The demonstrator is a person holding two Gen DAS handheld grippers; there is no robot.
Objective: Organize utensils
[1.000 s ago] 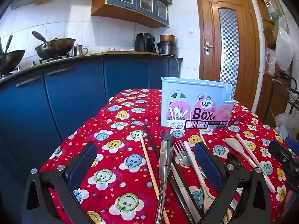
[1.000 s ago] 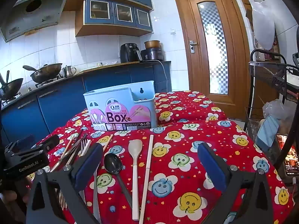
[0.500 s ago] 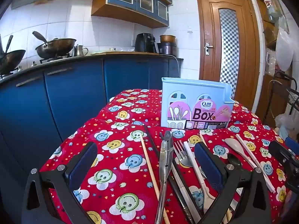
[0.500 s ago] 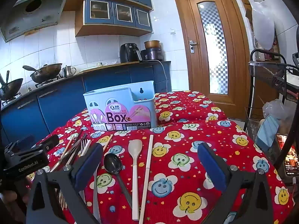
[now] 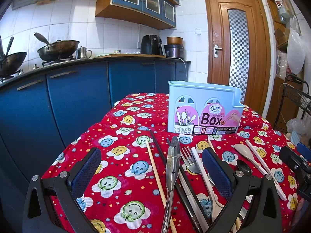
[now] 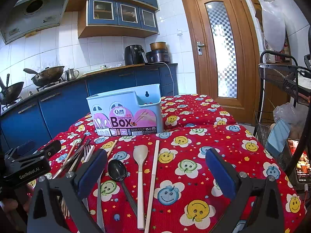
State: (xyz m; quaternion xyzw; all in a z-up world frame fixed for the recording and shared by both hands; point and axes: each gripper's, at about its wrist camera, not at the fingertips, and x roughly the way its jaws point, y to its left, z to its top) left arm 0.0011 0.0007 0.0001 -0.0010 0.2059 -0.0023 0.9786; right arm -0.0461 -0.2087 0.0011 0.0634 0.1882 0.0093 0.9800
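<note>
My left tool [image 5: 151, 169] hangs low over the tabletop [image 5: 124, 116] with its jaws spread wide and nothing between the pads. Straight ahead of it, between the two fingers, lies a pair of metal tongs [image 5: 172, 167] pointing away from me, with a wooden chopstick [image 5: 155, 170] just to its left and a black chopstick [image 5: 158, 147] crossing under it. To the right of the tongs lie a fork [image 5: 189, 161] and a white chopstick [image 5: 200, 172], partly hidden by my right-hand finger [image 5: 215, 172].

My right tool [image 6: 155, 171] is also wide open and holds nothing. Between its fingers lie a black spoon [image 6: 117, 169], a pale spoon [image 6: 140, 155] and a white stick [image 6: 154, 167], all pointing away from me, side by side. A knife [image 6: 99, 203] runs beside the left finger.

Beyond both tools stands the pale blue utensil box [image 6: 124, 112], upright on the red smiley cloth [image 6: 194, 155], past the tips of the utensils. In the right view my left tool shows at the left edge.
</note>
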